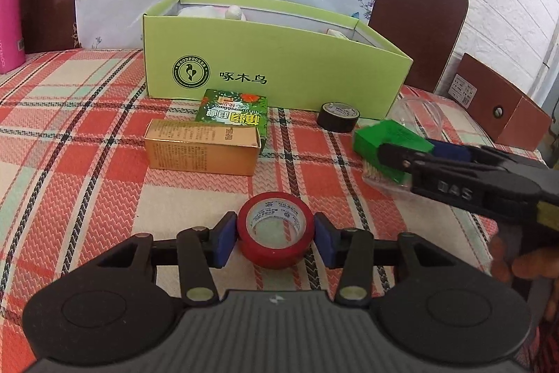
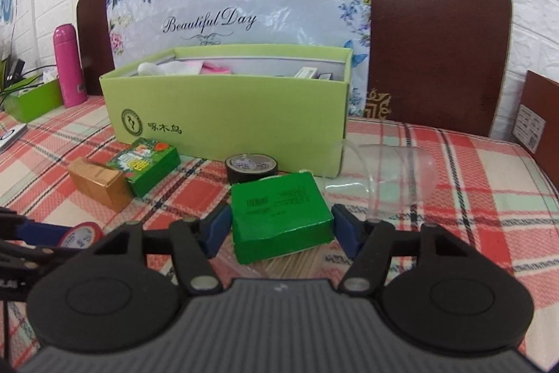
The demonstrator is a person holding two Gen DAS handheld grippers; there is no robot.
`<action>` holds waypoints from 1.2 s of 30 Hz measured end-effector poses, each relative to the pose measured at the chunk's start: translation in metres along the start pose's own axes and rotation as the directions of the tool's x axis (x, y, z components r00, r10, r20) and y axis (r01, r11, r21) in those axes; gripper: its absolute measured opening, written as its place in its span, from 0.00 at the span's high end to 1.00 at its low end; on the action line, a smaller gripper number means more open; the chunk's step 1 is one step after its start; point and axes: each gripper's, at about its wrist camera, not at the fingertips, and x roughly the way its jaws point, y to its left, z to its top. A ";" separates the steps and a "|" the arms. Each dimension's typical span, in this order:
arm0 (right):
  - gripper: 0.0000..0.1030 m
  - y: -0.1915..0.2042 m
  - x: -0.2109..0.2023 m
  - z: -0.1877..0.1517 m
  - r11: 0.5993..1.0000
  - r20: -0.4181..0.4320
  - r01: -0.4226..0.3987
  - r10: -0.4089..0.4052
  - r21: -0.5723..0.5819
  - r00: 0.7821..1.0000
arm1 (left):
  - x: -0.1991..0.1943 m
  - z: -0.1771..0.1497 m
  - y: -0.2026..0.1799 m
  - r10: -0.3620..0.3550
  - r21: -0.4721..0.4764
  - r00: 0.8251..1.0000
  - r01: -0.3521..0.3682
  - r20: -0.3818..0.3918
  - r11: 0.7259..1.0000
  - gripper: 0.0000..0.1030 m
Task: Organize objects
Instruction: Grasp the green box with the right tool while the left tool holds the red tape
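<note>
We had the left gripper (image 1: 276, 238) angled down w/ its blue pads tight against both sides of the red tape roll (image 1: 275, 230), which sat on the plaid tablecloth (image 1: 87, 135). The right gripper (image 2: 282, 228) reached in from the right, also tilted down, jaws astride the green box (image 2: 281, 218); the far pad looked a hair off, so prob. not clamped. Black tape roll (image 2: 251, 167) lay just in front of the light-green carton (image 2: 223, 107).
</note>
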 end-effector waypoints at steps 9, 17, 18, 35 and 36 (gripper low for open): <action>0.39 0.010 -0.073 -0.045 0.994 -0.108 -0.055 0.065 0.096 0.992 | -0.002 -0.002 -0.006 0.018 0.028 1.000 -0.018 -0.006 0.999 0.52; 0.36 0.024 -0.079 -0.053 0.997 -0.118 -0.070 0.074 0.039 0.990 | -0.003 -0.003 -0.011 0.043 0.028 0.999 -0.043 -0.016 0.999 0.47; 0.36 0.024 -0.078 -0.052 0.997 -0.119 -0.070 0.074 0.044 0.990 | -0.004 -0.003 -0.012 0.036 0.031 0.999 -0.035 -0.020 0.999 0.47; 0.40 0.030 -0.067 -0.053 0.999 -0.123 -0.043 0.047 0.033 0.991 | -0.005 0.000 -0.008 0.006 0.017 1.000 -0.005 -0.020 1.000 0.52; 0.41 0.029 -0.067 -0.052 0.998 -0.125 -0.046 0.051 0.036 0.991 | -0.007 0.000 -0.008 -0.010 0.013 1.000 0.011 -0.022 1.000 0.52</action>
